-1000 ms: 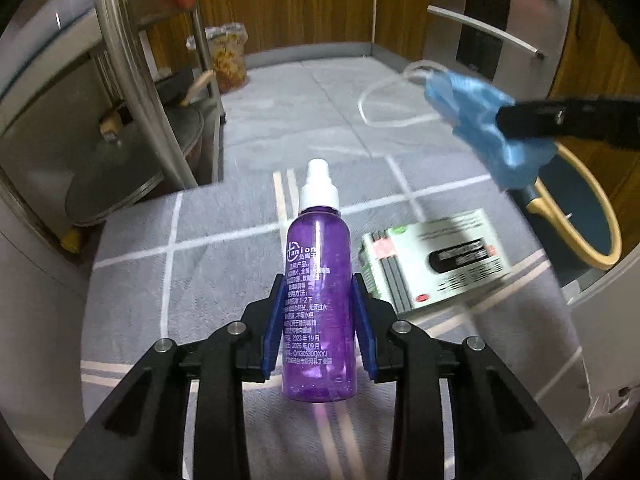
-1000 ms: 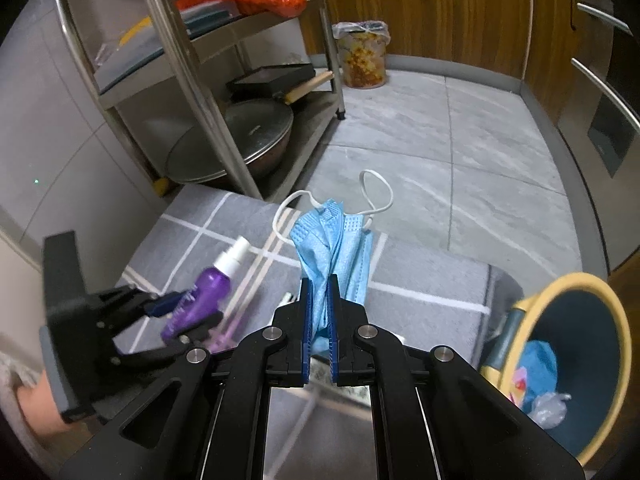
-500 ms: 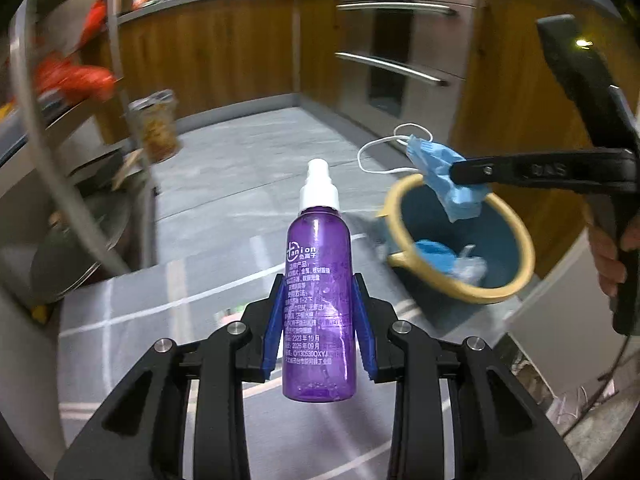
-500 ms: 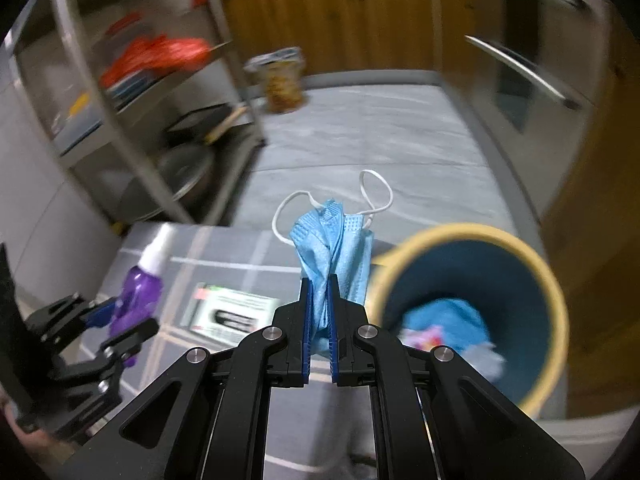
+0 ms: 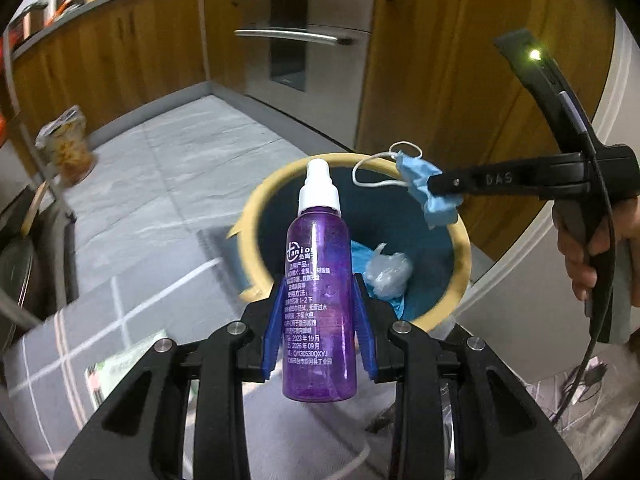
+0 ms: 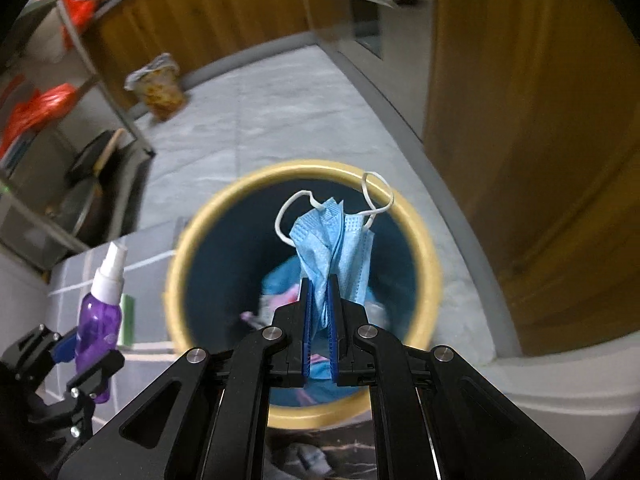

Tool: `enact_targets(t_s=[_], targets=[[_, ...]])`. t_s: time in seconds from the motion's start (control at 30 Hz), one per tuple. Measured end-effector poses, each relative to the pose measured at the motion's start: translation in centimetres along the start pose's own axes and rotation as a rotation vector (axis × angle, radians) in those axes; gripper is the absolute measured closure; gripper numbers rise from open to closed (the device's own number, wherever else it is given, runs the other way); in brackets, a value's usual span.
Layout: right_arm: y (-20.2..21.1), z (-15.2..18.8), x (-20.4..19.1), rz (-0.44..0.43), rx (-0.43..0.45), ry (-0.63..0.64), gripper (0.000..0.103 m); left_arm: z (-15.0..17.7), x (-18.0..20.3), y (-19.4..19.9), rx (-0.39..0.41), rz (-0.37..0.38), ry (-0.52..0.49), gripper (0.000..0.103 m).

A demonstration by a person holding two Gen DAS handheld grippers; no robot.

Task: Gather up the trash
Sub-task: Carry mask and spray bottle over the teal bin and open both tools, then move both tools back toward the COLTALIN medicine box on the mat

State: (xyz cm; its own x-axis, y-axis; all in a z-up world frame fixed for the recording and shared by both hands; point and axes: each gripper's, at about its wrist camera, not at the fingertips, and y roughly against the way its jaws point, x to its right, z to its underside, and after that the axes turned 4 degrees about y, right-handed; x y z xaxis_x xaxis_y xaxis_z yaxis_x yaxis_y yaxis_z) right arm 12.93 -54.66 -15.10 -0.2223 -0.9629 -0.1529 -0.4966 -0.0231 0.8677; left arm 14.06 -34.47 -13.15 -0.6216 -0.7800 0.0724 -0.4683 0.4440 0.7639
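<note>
My left gripper [image 5: 319, 288] is shut on a purple spray bottle [image 5: 319, 304] with a white cap, held upright just short of the bin. The bottle also shows in the right wrist view [image 6: 98, 312]. My right gripper [image 6: 319, 280] is shut on a blue face mask [image 6: 336, 244] with white ear loops, held directly above the open bin. The mask also shows in the left wrist view [image 5: 424, 192]. The bin [image 5: 256, 208] is blue inside with a yellow rim [image 6: 176, 280] and holds blue and white crumpled trash [image 5: 386, 272].
A green and white box [image 5: 120, 364] lies on the grey checked mat [image 5: 72, 320] at lower left. A metal rack with pans [image 6: 80, 184] stands left. A cup noodle container [image 6: 160, 88] sits on the tiled floor by the wooden cabinets [image 6: 520, 120].
Both grippers have swung right from over the mat to the bin. The mask now hangs over the bin's opening and the bottle is close to its rim.
</note>
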Motion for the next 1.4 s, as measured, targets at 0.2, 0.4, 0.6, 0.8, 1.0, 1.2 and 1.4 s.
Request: enact_targets(t_s=[0.2, 0.4, 0.6, 0.8, 1.0, 1.2, 1.4], targets=[[-2.1, 0.3, 0.9, 0.004, -0.065, -0.047, 0.095, -1.4, 2.4, -4.8, -0.054, -0.014, -0.089, 0.071], [-3.1, 0.3, 1.1, 0.005, -0.095, -0.081, 0.095, -1.4, 2.9, -7.4, -0.097, -0.026, -0.111, 0.071], [-3.0, 0.2, 1.0, -0.013, -0.08, -0.063, 0.09, -1.7, 2.7, -7.7, -0.089, -0.032, -0.083, 0.049], [-2.4, 0.1, 0.9, -0.022, -0.059, -0.067, 0.06, -1.5, 1.8, -6.5, -0.058, -0.041, -0.057, 0.04], [-1.0, -0.7, -0.2, -0.028, -0.013, -0.039, 0.035, -0.7, -0.1, -3.9, -0.034, -0.075, -0.017, 0.029], [1.6, -1.6, -3.8, -0.068, 0.076, 0.049, 0.025, 0.8, -2.7, 1.6, 0.019, -0.105, 0.021, 0.021], [3.3, -1.4, -10.2, -0.175, 0.128, 0.197, 0.019, 3.4, -6.2, 7.3, 0.059, -0.188, 0.065, 0.017]])
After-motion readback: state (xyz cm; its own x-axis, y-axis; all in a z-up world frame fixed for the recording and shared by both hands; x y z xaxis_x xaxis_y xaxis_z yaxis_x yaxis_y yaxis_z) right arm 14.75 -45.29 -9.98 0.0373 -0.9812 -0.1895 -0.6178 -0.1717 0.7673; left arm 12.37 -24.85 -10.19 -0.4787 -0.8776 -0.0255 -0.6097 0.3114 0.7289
